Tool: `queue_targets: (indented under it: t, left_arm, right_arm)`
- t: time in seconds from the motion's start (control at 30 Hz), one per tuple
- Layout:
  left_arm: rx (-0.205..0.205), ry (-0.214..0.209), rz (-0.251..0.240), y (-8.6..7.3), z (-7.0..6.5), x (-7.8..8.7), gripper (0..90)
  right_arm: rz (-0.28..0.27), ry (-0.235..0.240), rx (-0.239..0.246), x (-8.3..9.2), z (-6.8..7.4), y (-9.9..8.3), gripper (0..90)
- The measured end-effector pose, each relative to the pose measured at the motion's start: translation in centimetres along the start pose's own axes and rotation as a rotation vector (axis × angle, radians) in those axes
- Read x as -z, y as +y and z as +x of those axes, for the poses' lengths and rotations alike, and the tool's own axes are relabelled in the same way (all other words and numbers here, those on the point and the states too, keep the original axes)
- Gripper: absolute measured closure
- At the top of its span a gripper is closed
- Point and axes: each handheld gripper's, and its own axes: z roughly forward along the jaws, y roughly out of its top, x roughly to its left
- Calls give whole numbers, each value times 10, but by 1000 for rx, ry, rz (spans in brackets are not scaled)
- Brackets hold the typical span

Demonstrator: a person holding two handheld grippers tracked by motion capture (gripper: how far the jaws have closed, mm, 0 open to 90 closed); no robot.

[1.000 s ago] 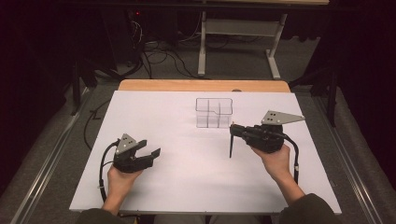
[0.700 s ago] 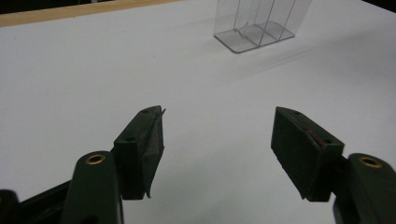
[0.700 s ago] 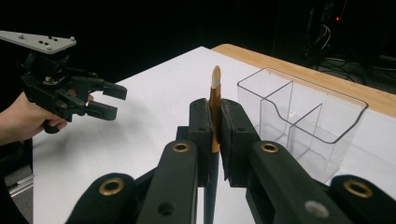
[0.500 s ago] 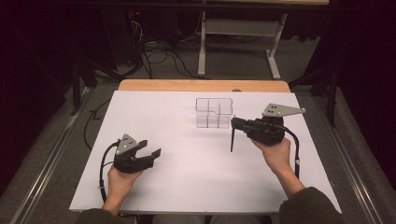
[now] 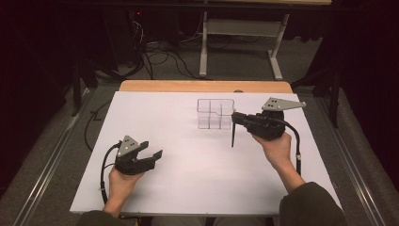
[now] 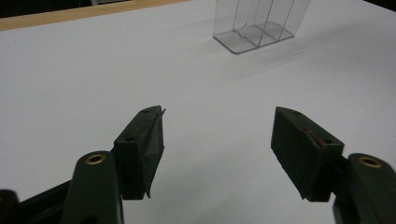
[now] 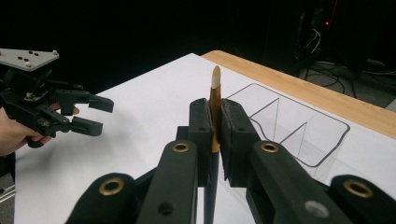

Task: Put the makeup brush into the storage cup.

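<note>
1. The right tongs (image 5: 234,123) are seen right of centre in the high view, held level by a hand (image 5: 276,148) entering from the lower right, forearm sleeved in dark cloth. The jaws point toward frame left.
2. The right tongs are clamped shut on a slim stick-like tool (image 5: 233,135). In the high view it hangs straight down from the jaws, dark and thin, its lower tip at or just above the desk (image 5: 179,188); contact cannot be told.
3. In the right gripper view the tool (image 7: 215,109) is pinched between the two black pads at frame centre: amber-brown shaft, pale tapered tip pointing to the top of the frame.
4. A clear plastic divided box (image 5: 215,113) stands just left of the right tongs, upper centre of the high view; thin transparent walls, rounded corners, inner partitions.
5. The left tongs (image 5: 153,156) rest low at lower left, gripped by a hand (image 5: 121,181) from the bottom edge. The jaws stand wide apart with nothing between them.
6. The desk surface is matte white, smooth, with a wooden strip along the far edge.
</note>
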Motion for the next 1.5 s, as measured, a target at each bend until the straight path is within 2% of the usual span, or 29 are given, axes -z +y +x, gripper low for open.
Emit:
queue_targets:
  t: [0.27,0.47,0.7,0.83,1.0,1.2,1.5]
  left_arm:
    - [1,0,1,0,0,-1,349]
    - [-2,-15,-6,0,0,0,344]
    - [-2,-15,-3,0,0,-1,345]
    - [-1,-16,-2,0,-1,-1,344]
    - [1,-19,4,-1,0,-3,344]
    - [4,-21,1,-1,0,-2,345]
    - [7,-22,5,0,0,-3,344]
  right_arm:
    - [5,-13,5,-2,-4,6,862]
    - [8,-40,-1,-2,-8,11,862]
    - [-3,-43,13,-1,-8,19,862]
    - [5,-51,9,-5,-11,22,863]
    - [-12,-57,1,-5,-14,32,862]
    - [-9,-93,-1,-7,-20,45,862]
    - [-7,-147,4,-19,-27,52,862]
